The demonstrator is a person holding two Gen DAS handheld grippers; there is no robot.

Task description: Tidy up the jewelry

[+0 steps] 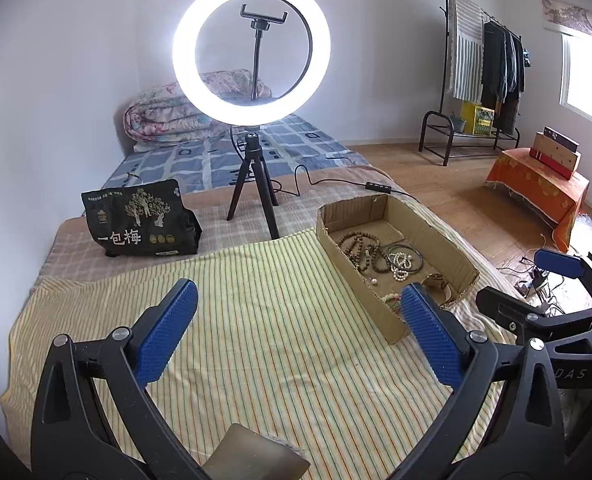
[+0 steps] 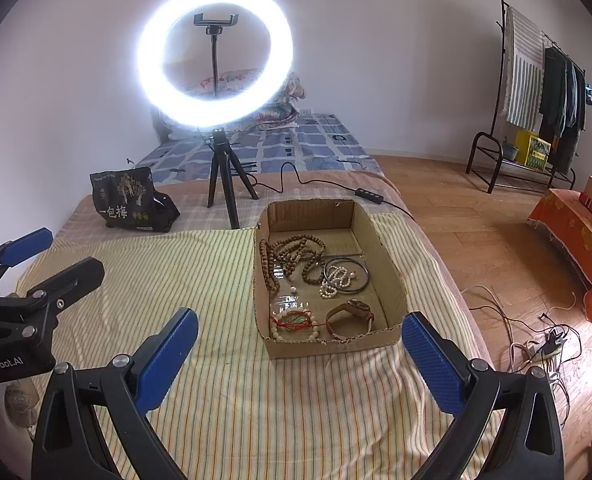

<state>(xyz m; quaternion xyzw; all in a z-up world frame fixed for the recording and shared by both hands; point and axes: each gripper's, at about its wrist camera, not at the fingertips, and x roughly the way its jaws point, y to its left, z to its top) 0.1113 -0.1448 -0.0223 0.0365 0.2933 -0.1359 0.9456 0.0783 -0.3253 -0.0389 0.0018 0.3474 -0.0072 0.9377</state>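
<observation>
Jewelry sits gathered in a shallow cardboard box (image 2: 380, 248) on the striped cloth (image 2: 215, 380) that covers the bed, toward the right side of it. We hold our left gripper (image 1: 296, 320) over bare cloth to the left of the box, its blue pads spread as wide as they go with nothing between them. Our right gripper (image 2: 300, 340) hangs just before the box's near wall, jaws likewise wide apart and empty — the near cardboard edge shows in the gap between the pads. Inside the box, brown wooden bead strands (image 2: 291, 254) lie tangled at the far left, a white pearl string (image 2: 336, 280) rests across dark thin bangles (image 2: 362, 276) to the right, a pale bead bracelet with red cord (image 2: 293, 322) lies at the near left, and a watch with a brown strap (image 2: 352, 316) at the near right. Farther off stand a lit ring light on a tripod (image 2: 215, 56) and a black snack bag (image 2: 129, 200) — both well apart from the box.
</observation>
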